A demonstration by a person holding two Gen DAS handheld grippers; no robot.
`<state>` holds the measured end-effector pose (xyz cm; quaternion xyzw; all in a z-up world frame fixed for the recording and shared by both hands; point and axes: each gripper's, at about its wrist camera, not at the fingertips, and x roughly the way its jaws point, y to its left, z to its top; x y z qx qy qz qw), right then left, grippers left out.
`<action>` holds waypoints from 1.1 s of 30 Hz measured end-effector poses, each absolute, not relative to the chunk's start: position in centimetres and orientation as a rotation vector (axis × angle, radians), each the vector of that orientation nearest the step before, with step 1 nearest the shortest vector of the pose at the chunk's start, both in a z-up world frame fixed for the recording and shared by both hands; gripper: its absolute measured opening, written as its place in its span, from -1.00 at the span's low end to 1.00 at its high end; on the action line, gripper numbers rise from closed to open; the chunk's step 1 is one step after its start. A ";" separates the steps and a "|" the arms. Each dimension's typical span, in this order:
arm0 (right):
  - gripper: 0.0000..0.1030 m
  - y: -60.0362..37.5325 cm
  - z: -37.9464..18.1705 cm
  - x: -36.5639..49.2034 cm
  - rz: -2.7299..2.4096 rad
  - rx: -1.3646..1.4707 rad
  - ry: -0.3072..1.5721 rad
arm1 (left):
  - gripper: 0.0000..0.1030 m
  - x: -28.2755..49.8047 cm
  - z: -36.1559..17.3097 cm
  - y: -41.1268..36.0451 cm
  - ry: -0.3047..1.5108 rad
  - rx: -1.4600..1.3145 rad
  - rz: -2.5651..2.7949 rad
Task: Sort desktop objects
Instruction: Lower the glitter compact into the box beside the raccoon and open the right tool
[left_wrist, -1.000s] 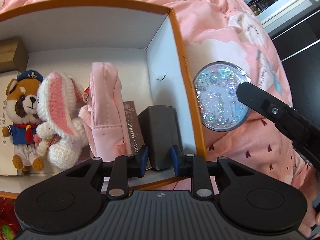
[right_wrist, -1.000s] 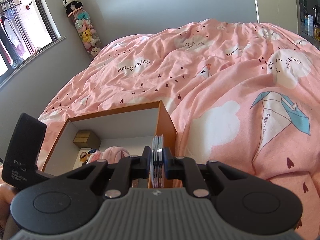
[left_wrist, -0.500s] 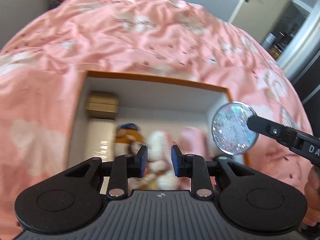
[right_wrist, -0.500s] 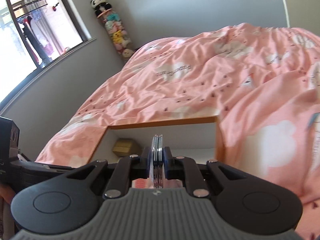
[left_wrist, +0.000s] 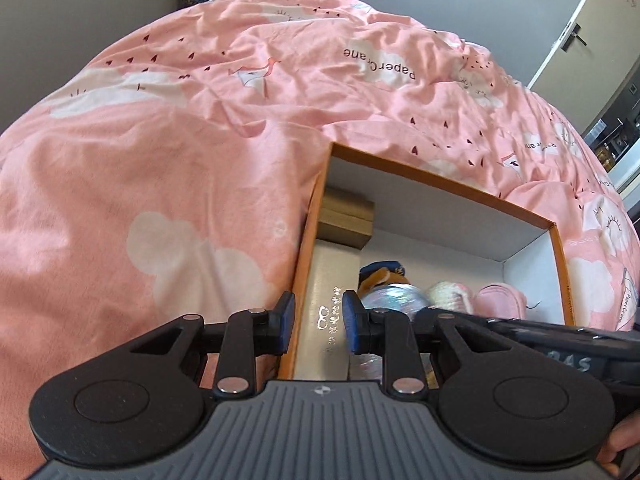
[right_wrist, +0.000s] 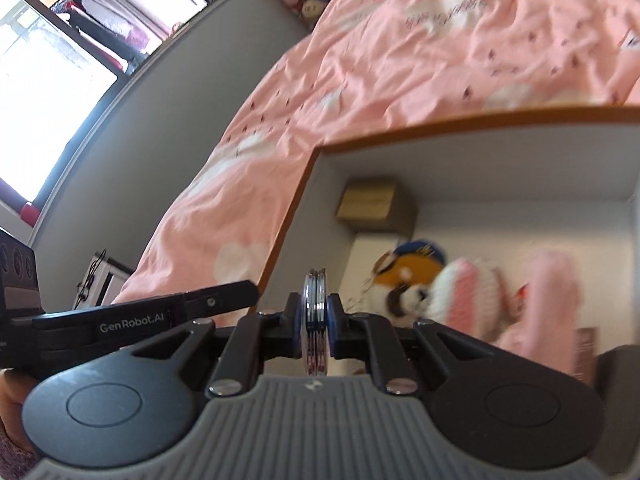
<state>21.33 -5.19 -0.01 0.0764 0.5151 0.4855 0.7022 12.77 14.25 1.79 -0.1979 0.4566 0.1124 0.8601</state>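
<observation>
Right gripper (right_wrist: 316,330) fingers clamped on glitter disc (right_wrist: 316,320), edge-on, above box (right_wrist: 304,184) left wall. Left gripper (left_wrist: 318,322) fingers part-open, empty. Risk: disc clips wall, or lands on plush fox (right_wrist: 408,280).

Both wrist views look steeply down from close above the orange-rimmed white cardboard box (left_wrist: 554,227) on the pink printed bed quilt (left_wrist: 180,152). The left view sits over its left wall; the right view (right_wrist: 440,120) peers inside. Both share the brown carton (left_wrist: 346,216) corner.
</observation>
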 end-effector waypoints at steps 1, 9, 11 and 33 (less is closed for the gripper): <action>-0.74 -4.5 -0.6 21.1 1.084 0.165 1.164 | -0.45 12.7 1.5 14.5 0.963 -0.422 0.236; -0.74 -2.4 -3.8 20.7 1.060 0.132 1.264 | -0.45 12.2 0.0 15.5 0.993 -0.453 0.232; -0.73 -2.5 -4.2 20.7 1.053 0.126 1.276 | -0.45 12.2 -0.3 15.6 1.001 -0.456 0.231; -0.75 -2.6 -3.1 18.4 1.014 -0.137 1.126 | -0.45 11.9 -0.4 15.3 1.012 -0.454 0.230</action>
